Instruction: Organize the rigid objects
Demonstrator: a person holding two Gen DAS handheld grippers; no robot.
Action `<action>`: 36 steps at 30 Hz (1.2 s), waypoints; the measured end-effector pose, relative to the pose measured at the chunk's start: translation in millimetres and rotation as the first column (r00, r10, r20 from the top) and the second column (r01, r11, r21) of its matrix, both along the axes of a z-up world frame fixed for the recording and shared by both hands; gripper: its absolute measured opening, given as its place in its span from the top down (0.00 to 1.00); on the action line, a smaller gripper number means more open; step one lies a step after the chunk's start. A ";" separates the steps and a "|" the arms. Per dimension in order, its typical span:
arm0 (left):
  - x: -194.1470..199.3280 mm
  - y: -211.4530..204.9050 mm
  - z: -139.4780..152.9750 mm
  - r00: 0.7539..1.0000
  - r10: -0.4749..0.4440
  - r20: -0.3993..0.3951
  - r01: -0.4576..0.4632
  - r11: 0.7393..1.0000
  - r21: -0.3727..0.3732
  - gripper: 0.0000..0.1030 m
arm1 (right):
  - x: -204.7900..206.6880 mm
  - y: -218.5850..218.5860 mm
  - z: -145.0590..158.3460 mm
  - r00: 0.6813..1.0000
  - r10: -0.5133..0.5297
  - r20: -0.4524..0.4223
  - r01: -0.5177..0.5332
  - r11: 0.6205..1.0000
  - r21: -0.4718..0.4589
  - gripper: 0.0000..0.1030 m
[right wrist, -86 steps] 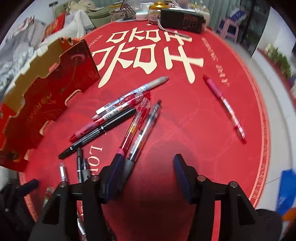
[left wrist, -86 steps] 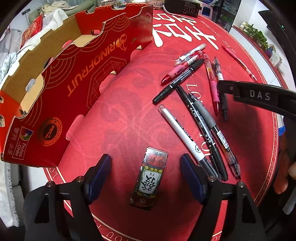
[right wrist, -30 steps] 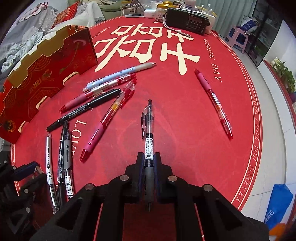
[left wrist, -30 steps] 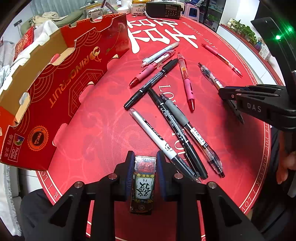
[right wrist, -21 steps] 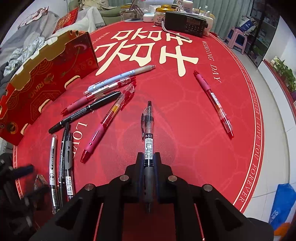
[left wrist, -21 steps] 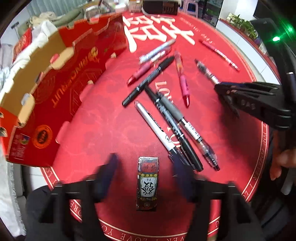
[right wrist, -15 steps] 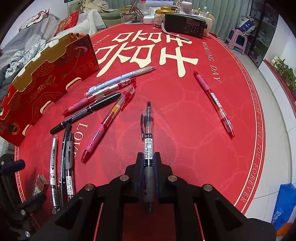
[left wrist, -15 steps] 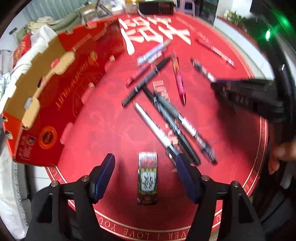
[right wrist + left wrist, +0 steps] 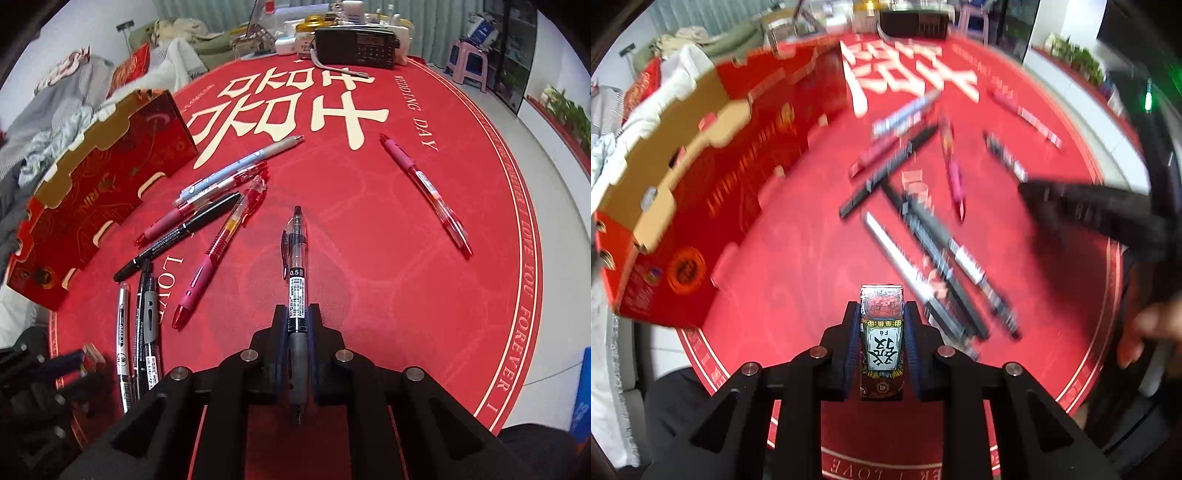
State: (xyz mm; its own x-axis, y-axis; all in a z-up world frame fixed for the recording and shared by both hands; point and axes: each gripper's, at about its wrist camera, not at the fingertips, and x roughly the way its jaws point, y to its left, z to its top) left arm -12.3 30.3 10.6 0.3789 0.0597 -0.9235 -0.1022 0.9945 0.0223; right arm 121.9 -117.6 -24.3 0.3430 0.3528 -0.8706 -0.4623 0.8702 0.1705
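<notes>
Red cloth with pale lettering covers the round table [image 9: 798, 258] in the left wrist view, which is badly blurred. The left gripper [image 9: 881, 343] is closed on a small box [image 9: 882, 336], a narrow pack with a white label and a dark character on its face, gripped by its long sides close to the near edge of the table. To the left stands an open cardboard tray [image 9: 701, 177], red outside and brown inside; what its floor holds is hidden. Several pens [image 9: 923, 236] lie loose in a fan toward the middle of the table. At the right edge the other tool shows only as a dark smear.

From the right wrist view the picture is sharp. The right gripper [image 9: 297, 321] is clamped on a black pen [image 9: 295, 266], a clear-barrelled gel pen with a black grip, a clip and a "0.5" label, its tip end pointing away toward the table's centre. A cluster of red, black and pale pens [image 9: 218, 206] lies between it and the cardboard tray at the left edge, and one pink pen [image 9: 424, 192] lies well apart toward the right edge.

My judgement is that sorting has barely begun: two items are in hand, nothing is visibly stowed, and roughly nine pens remain to be gathered, presumably into the tray.
</notes>
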 end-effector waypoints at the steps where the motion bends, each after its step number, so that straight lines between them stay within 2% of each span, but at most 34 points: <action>1: 1.0 -0.4 4.0 1.000 0.002 0.017 -0.002 1.000 -0.001 0.76 | -0.2 -2.5 1.6 1.000 0.000 -0.016 0.001 0.999 0.040 0.89; 6: 5.8 -2.8 21.2 0.997 0.013 0.078 -0.013 1.000 -0.005 0.76 | -4.1 -11.6 24.9 1.000 -0.005 -0.020 0.009 0.984 0.179 0.89; 10: 12.9 -0.3 39.5 0.992 0.038 0.117 -0.036 0.999 -0.026 0.76 | -9.4 -13.9 42.7 1.000 -0.001 -0.023 0.006 0.972 0.236 0.89; 16: 16.2 7.0 57.3 0.985 0.075 0.156 -0.071 0.997 -0.031 0.76 | -16.0 -4.5 64.1 1.000 0.025 0.013 -0.027 0.971 0.238 0.89; 19: 19.4 17.2 63.4 0.980 0.121 0.160 -0.116 0.992 -0.045 0.76 | -18.4 1.2 75.5 0.999 0.039 0.029 -0.045 0.970 0.239 0.89; 22: 21.9 31.4 74.3 0.968 0.178 0.175 -0.168 0.983 -0.072 0.76 | -17.9 11.3 90.7 0.997 0.055 0.047 -0.065 0.966 0.251 0.89; 27: 24.3 47.4 97.5 0.950 0.220 0.223 -0.211 0.975 -0.064 0.76 | -17.6 26.0 109.2 0.995 0.078 0.061 -0.092 0.960 0.264 0.89; 36: 16.1 68.4 91.4 0.941 0.264 0.214 -0.254 0.964 -0.074 0.76 | -27.3 57.2 123.6 0.987 0.137 0.089 -0.154 0.960 0.233 0.89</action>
